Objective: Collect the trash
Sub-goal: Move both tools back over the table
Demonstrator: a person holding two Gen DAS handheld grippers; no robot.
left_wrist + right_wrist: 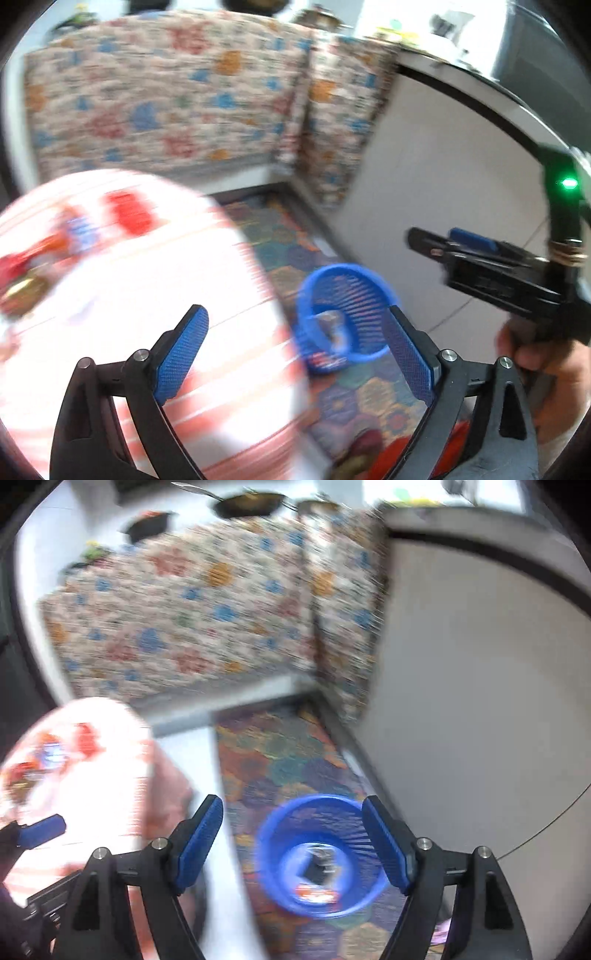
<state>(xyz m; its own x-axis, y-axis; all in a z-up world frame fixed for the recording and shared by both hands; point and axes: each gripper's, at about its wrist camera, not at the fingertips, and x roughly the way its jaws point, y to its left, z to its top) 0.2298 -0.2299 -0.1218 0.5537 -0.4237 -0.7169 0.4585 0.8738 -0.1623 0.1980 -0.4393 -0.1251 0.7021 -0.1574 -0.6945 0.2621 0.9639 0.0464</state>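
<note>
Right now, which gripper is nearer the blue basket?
Right, though blur leaves doubt. The right gripper hangs almost straight over the blue basket; the left gripper sits off beside it, over the round table.

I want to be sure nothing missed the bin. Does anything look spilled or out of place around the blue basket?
Nothing stands out. The blue basket stands upright on the patterned rug with wrappers inside; none shows beside it, though the frames are blurred. More wrappers lie on the round table.

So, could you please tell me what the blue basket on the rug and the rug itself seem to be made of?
Blue basket: probably moulded plastic, with a uniform saturated blue and thin slatted walls you can see through; the blur hides its finish.
Rug: looks like woven or printed textile, matt, with multicoloured hexagon patches. Blur leaves the weave unclear.
</note>
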